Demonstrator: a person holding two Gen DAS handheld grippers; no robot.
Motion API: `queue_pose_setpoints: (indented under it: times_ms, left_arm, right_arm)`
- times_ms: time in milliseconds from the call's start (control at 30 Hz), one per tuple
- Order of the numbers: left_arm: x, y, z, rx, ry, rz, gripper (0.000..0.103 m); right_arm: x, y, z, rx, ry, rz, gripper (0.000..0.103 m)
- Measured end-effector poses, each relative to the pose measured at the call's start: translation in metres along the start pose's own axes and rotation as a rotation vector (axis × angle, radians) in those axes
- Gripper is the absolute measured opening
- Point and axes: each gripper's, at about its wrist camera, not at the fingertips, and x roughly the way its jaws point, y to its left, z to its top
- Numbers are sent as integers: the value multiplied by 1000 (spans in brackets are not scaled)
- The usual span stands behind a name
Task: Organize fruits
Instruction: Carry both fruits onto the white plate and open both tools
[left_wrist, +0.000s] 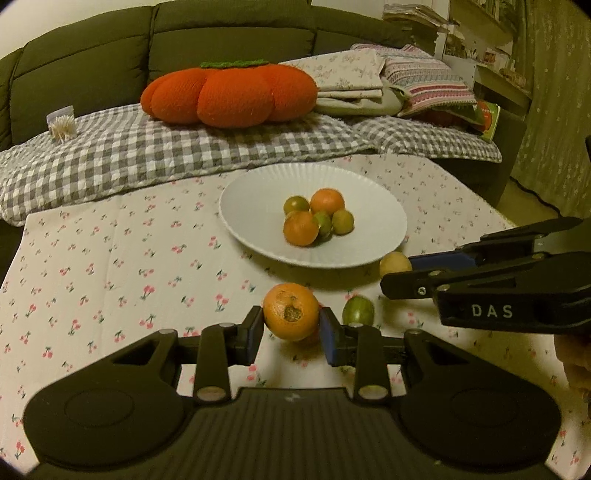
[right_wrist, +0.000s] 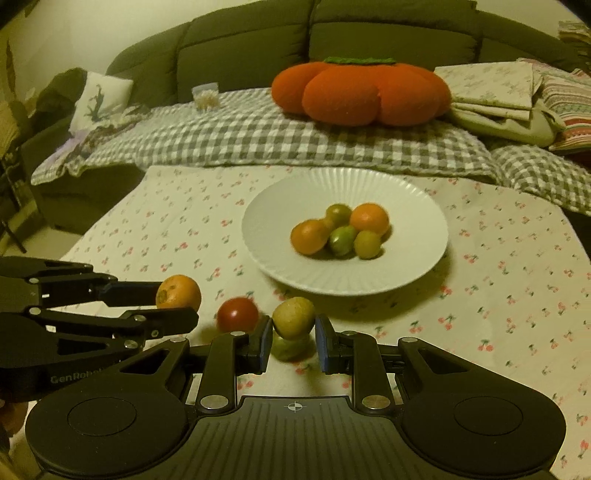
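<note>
Left gripper (left_wrist: 291, 325) clamped on orange fruit (left_wrist: 290, 312), right gripper (right_wrist: 292, 332) lettered "DAS" clamped on yellow-green fruit (right_wrist: 293, 317), white plate (left_wrist: 258, 229) of fruit farther on cherry-print surface (left_wrist: 110, 266).

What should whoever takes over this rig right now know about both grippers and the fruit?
Left gripper: shut on an orange fruit, lifted off the tablecloth.
Right gripper: shut on a yellow-green fruit, also lifted.
Done: five fruits, two orange and three greenish, sit in the white plate.
Left: plate both held fruits, then the red fruit and the green fruit lying on the cloth near the grippers.
</note>
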Motion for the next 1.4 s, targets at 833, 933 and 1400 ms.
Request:
queue_pose_setpoints:
  times_ms: [833, 933, 1400]
  left_arm:
    - [50, -28, 38, -16, -12, -29, 31]
    - [55, -28, 38, -16, -7, -27, 31]
    - [61, -30, 39, -9, 2, -23, 32]
  right_arm:
    - [21, -57, 26, 69, -3, -36, 22]
    - [24, -62, 26, 76, -3, -35, 22]
    - [28, -68, 27, 82, -5, -17, 27]
